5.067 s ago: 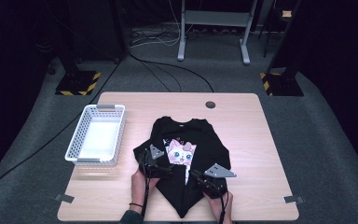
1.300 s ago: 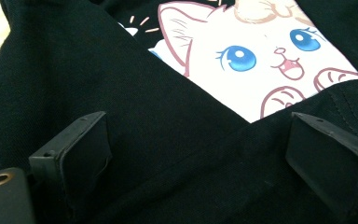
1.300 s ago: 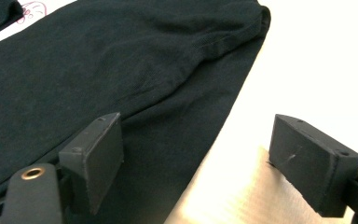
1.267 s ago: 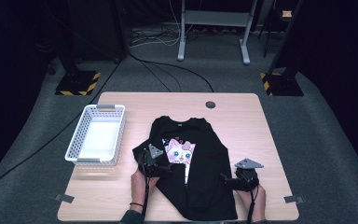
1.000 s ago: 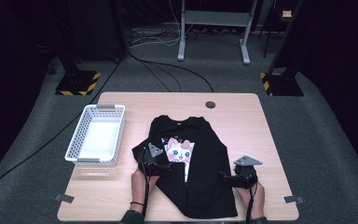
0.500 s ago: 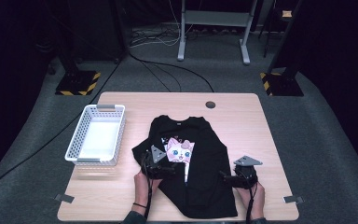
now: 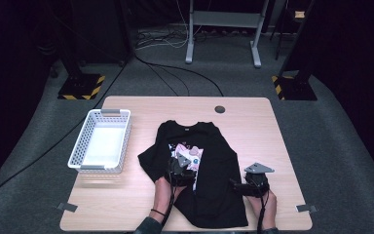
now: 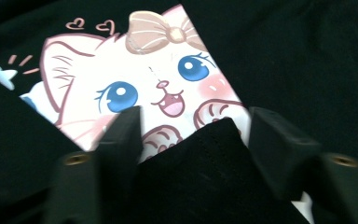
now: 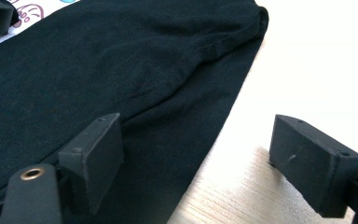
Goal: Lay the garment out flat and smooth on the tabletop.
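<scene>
Folding appears partly done: one black T-shirt (image 7: pixel 202 170) lies mid-desk toward the near edge, a fabric corner (image 8: pixel 214 154) turned over its cat print (image 8: pixel 144 88). Left gripper (image 8: pixel 193 135) and right gripper (image 9: pixel 214 154) both stand apart, holding nothing. One empty white basket (image 7: pixel 80 146) waits at the left edge.
</scene>
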`<action>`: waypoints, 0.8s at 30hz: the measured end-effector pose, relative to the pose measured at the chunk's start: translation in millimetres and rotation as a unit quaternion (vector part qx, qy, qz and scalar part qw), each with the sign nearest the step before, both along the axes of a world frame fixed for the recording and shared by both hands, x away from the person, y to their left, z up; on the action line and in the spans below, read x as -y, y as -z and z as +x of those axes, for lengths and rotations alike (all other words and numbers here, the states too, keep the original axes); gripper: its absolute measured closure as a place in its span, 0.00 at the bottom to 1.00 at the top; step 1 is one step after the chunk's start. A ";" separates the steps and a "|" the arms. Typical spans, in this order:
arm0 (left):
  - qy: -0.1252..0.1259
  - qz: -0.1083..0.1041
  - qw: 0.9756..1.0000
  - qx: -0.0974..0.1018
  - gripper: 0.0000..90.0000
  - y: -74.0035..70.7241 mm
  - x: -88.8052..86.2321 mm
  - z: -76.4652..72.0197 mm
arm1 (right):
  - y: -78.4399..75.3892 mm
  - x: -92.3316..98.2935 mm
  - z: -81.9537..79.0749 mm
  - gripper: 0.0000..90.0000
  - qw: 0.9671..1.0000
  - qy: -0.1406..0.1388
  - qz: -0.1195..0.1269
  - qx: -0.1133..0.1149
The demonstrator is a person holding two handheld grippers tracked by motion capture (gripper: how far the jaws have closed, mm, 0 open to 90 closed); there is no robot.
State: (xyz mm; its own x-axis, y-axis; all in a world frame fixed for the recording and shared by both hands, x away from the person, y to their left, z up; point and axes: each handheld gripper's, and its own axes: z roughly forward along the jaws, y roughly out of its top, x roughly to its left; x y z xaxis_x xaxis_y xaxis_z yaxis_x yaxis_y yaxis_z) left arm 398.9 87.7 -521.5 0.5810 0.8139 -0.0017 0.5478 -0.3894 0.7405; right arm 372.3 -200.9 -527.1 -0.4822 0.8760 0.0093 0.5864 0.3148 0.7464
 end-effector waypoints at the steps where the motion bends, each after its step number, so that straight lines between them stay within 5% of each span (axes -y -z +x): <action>1: -0.003 -0.004 1.000 0.001 0.51 0.0 -0.9 -1.4 | 0.0 0.0 0.0 0.19 1.000 0.000 0.000 0.000; 4: -0.004 -0.009 1.000 0.004 0.71 0.1 -3.3 -5.0 | 0.0 0.0 0.0 0.19 1.000 0.000 0.000 0.000; 10: 0.005 -0.010 1.000 0.016 0.86 1.5 -7.7 -11.6 | 0.0 0.1 0.0 0.19 1.000 0.001 0.000 -0.001; 15: 0.010 -0.027 0.999 0.039 0.87 -2.3 -18.4 -18.4 | 0.0 0.2 0.0 0.19 1.000 0.001 0.001 -0.001; 18: 0.004 -0.046 0.998 0.040 0.88 -7.4 -25.9 -21.7 | -0.1 0.4 0.1 0.19 1.000 0.001 0.001 -0.001; 24: 0.004 -0.052 0.997 0.048 0.88 -12.9 -35.5 -29.0 | -0.1 0.6 0.0 0.19 1.000 0.002 0.002 -0.001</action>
State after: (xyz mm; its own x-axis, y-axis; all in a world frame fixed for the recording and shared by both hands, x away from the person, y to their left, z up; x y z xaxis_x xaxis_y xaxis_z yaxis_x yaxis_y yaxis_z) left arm 369.9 123.2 -508.6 0.5894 0.8073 -0.0303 0.4697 -0.3119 0.8259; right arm 372.3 -201.5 -527.0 -0.4791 0.8776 0.0143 0.5888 0.3093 0.7467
